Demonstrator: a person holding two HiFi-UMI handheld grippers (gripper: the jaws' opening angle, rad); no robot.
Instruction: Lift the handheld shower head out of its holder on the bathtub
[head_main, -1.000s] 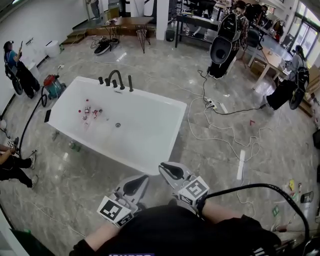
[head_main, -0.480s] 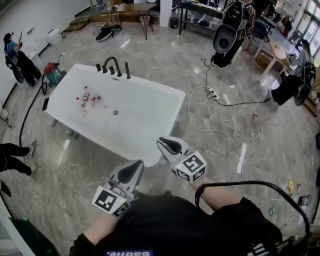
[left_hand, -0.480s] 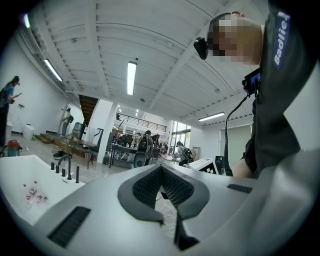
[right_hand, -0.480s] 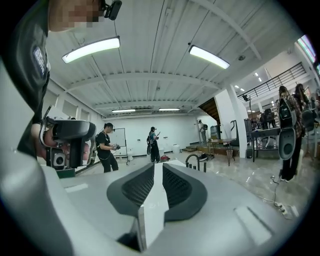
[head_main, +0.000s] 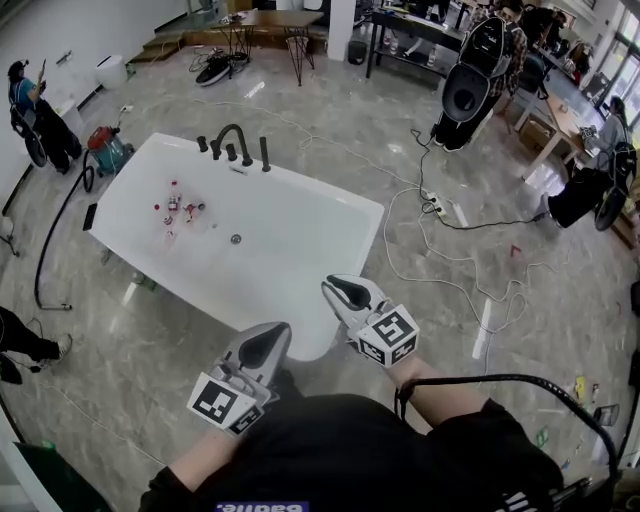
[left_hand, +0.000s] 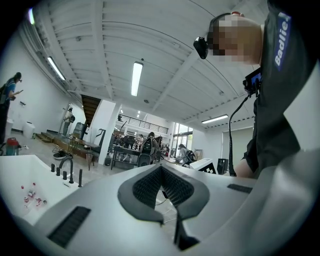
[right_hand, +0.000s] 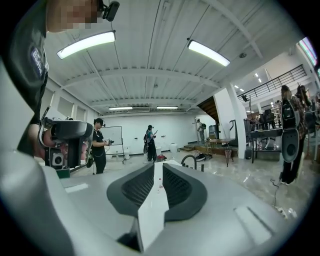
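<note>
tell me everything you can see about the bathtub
The bathtub is white, glossy and roughly rectangular with rounded corners, standing free on the grey marble-look floor. Black fixtures, an arched spout and several upright posts, stand on its far rim. A round drain sits in the bottom, and small red and white items lie inside near the far left. The left gripper and right gripper hang at its near end; neither appears to touch it.

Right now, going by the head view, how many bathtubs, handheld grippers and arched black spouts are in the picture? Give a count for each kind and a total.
bathtub: 1
grippers: 2 (left gripper, right gripper)
arched black spout: 1
Total: 4
</note>
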